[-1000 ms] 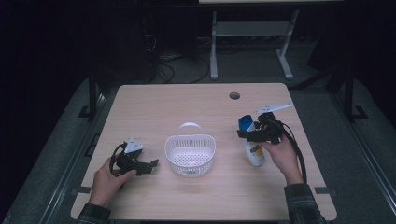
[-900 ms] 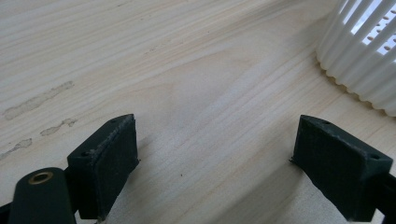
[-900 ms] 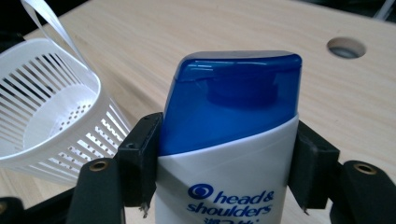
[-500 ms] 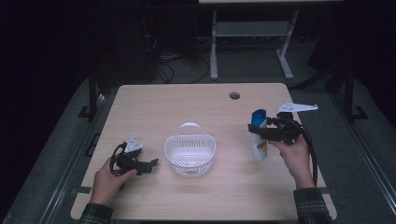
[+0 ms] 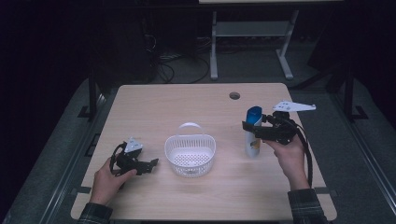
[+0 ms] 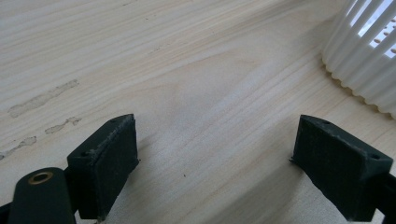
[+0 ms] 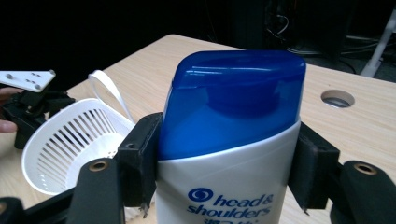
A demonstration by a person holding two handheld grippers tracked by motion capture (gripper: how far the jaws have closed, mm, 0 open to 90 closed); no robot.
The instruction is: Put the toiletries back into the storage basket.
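A white shampoo bottle (image 5: 253, 140) with a blue cap stands upright at the table's right side. My right gripper (image 5: 250, 126) is shut on it just under the cap; in the right gripper view both pads press the bottle (image 7: 231, 154) from either side. A white slatted basket (image 5: 190, 155) with a thin handle sits mid-table, and it looks empty; its rim (image 7: 51, 140) also shows at the left of the right gripper view. My left gripper (image 5: 152, 164) rests low at the front left, open, its jaws apart over bare wood with the basket wall (image 6: 364, 56) to their right.
The wooden table (image 5: 196, 107) has a round cable hole (image 5: 234, 95) at the back right. Beyond its far edge stand a white frame and cables on a dark floor. Open tabletop lies behind and in front of the basket.
My right gripper has lifted the bottle from a tilted pose to upright and carried it a little up and to the right. The left gripper has stayed put.
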